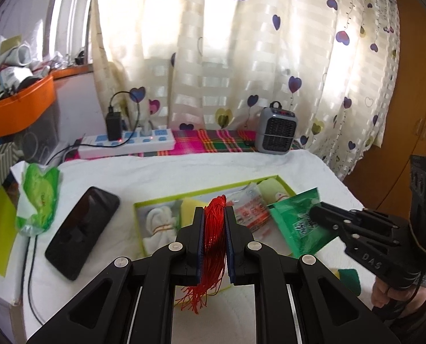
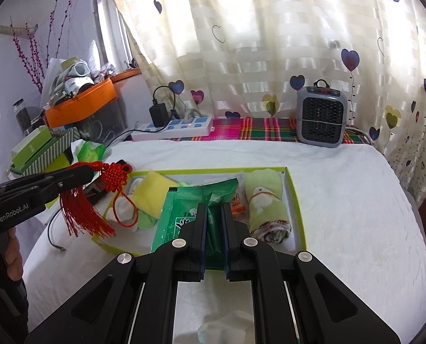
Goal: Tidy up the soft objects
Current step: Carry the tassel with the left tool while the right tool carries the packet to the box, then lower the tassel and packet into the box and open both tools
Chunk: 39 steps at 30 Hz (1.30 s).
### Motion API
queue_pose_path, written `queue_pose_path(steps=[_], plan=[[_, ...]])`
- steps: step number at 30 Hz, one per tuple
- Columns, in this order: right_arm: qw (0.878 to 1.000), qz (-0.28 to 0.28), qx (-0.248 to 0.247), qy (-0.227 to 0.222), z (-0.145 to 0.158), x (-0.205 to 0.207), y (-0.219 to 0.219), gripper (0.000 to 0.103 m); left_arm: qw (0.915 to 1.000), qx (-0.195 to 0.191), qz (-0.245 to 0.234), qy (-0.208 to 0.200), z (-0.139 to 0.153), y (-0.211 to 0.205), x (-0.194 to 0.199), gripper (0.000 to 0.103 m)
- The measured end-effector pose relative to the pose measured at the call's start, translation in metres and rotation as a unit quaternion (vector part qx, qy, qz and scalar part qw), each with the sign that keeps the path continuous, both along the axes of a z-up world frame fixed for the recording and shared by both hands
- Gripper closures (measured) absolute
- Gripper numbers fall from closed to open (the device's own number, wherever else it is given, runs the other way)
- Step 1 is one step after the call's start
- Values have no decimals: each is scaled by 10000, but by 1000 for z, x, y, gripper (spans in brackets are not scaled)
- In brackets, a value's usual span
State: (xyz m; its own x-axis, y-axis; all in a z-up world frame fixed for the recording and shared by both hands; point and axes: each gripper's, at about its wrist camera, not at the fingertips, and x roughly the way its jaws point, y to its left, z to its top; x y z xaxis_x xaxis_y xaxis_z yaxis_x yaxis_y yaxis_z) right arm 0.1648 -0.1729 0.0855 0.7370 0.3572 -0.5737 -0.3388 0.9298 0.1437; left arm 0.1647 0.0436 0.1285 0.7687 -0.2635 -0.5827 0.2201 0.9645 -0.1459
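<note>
At the bottom centre of the left wrist view, a red tassel ornament (image 1: 213, 246) hangs clamped between the fingers of the left gripper (image 1: 214, 215), its fringe trailing below the pads; the right wrist view shows its woven knot (image 2: 116, 178) and cord loop dangling over the left edge of the green-rimmed tray (image 2: 294, 197). Lower centre in that same view, the right gripper (image 2: 214, 215) is closed on a green plastic packet (image 2: 184, 215), which is held just above the tray's middle. Inside the tray lie a rolled green towel (image 2: 266, 209) at right, a yellow cloth (image 2: 151, 192) at left, a white bundle (image 1: 159, 223) and an orange-printed sachet (image 1: 251, 209). Beyond the tray, on the white towel-covered table (image 2: 342, 189), sit a black phone (image 1: 82, 230) and a green wipes pack (image 1: 39, 197) at left. Both items look mid-placement: each hand seems to be carrying its piece to the tray. The next move probably calls for lowering the packet flat into the free middle strip, then settling the tassel without snagging its loop.
</note>
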Motion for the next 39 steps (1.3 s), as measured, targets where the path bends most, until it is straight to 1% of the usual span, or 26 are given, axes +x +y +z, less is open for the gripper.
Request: queue_pose_path(steps=[3,7,8,10,14,23,25,31,34,36,39], plan=[[10000,-49,9,23,-1,6,-1,94,9999,-79,-132,-29,0,-8,6,91],[9999,-147,-7,52,-3,12,-4,94,9994,-244,-260,49,-5,-17,18,91],[9998,-166,0,64,-4,14,-5,94,9992,-237,-322,48,-8,-20,20,91],[9997,-202,11,103,-6,17,-7,94,9991,-174,-386,98,-15,-26,24,91],[9997,-215,-29,146,-11,23,-6,94,9985,-157,-383,367,-34,-26,34,91],[9993,-186,-130,305,-25,41,1,94,9978,131,-293,576,-60,-23,37,91],[9992,-161,-145,332,-28,43,4,94,9977,257,-238,583,-64,-22,36,91],[9988,22,-250,420,-36,48,15,94,9969,338,-170,683,-74,-17,33,91],[9986,66,-271,454,-40,50,18,94,9967,344,-146,714,-77,-16,33,91],[9980,156,-263,552,-44,53,20,94,9967,333,-135,723,-78,-15,33,91],[9972,130,-323,657,-50,56,20,93,9966,306,-154,747,-78,-14,31,90]])
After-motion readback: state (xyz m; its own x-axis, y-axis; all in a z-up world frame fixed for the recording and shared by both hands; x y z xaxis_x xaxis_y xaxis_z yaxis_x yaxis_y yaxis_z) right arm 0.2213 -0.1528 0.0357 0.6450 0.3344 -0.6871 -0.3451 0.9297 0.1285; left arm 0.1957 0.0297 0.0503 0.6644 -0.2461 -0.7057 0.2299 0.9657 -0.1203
